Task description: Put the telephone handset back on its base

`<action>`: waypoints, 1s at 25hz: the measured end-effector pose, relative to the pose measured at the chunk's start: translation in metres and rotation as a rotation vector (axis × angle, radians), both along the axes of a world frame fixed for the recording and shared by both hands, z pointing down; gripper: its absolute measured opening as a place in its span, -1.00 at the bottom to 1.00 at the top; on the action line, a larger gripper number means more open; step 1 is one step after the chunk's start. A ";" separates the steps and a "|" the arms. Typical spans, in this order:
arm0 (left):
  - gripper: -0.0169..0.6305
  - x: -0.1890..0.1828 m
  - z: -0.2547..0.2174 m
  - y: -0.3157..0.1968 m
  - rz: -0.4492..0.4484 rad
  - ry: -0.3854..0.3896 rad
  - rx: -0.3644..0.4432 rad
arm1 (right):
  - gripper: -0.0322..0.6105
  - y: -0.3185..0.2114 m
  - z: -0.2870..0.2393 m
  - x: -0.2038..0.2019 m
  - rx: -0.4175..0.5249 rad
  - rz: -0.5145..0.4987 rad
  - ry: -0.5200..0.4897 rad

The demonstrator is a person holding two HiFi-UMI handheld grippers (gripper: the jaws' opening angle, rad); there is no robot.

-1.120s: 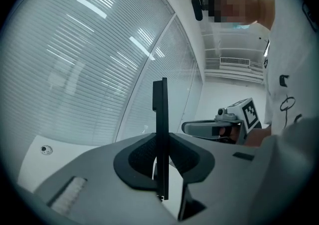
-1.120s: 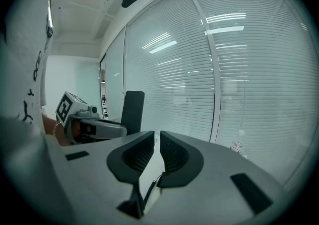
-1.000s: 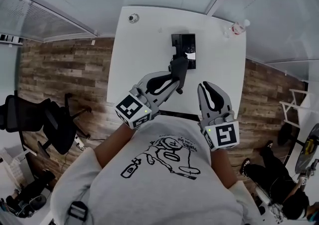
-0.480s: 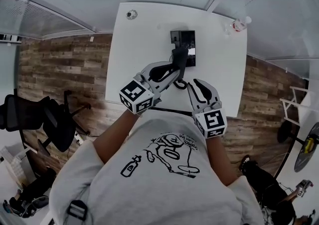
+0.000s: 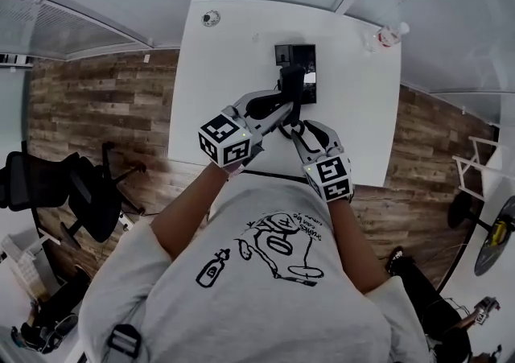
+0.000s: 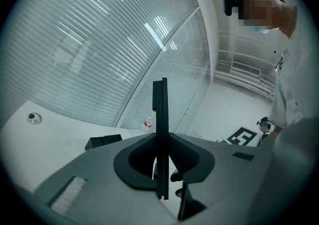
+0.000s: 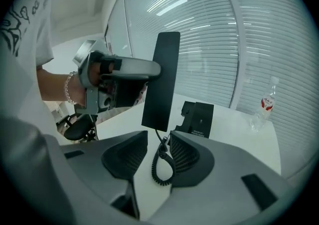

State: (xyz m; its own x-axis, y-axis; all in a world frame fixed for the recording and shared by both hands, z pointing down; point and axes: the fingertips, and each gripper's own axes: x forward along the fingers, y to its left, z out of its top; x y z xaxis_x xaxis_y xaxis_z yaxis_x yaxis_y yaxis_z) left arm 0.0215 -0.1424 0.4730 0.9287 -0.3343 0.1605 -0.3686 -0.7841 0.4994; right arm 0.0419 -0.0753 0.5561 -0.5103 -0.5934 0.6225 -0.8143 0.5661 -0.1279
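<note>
Forearms reach from the near edge of the white rectangular desk (image 5: 209,88) towards its middle, bare below the sleeves of a grey printed T-shirt, each ending in a grey claw with a marker cube. The left claw (image 5: 283,104) points almost level across the desk and is clamped on the flat black telephone handset (image 5: 291,84), which stands upright, clear of the desktop, just in front of the black telephone base (image 5: 306,55) near the far edge. The right claw (image 5: 299,129) tilts downward just beside the left one, its jaws apart, and the black coiled cord (image 7: 162,161) hanging from the handset's lower end lies on the desk between them; whether the coil touches a pad cannot be told. From the left claw's own view the handset appears only as a thin edge-on strip, its lower end cut off behind the jaws. The base is too dark for its cradle to be made out. A clear plastic bottle (image 5: 390,34) stands at the far right corner, a small round object (image 5: 211,18) at the far left corner.
</note>
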 end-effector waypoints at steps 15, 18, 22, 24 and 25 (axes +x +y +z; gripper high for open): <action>-0.73 0.004 0.033 -0.014 0.009 0.051 -0.130 | -0.63 -0.008 0.059 -0.001 -0.070 -0.031 0.036; -0.73 0.003 0.042 -0.017 0.016 0.070 -0.166 | -0.82 -0.006 0.064 0.001 -0.074 -0.027 0.044; -0.73 0.004 0.058 -0.024 0.020 0.123 -0.251 | -0.84 -0.002 0.069 0.005 -0.079 -0.018 0.047; -0.73 0.003 0.067 -0.028 0.020 0.136 -0.285 | -0.84 0.000 0.071 0.006 -0.087 -0.017 0.050; -0.73 0.004 0.071 -0.030 0.023 0.139 -0.298 | -0.84 0.000 0.073 0.006 -0.090 -0.016 0.052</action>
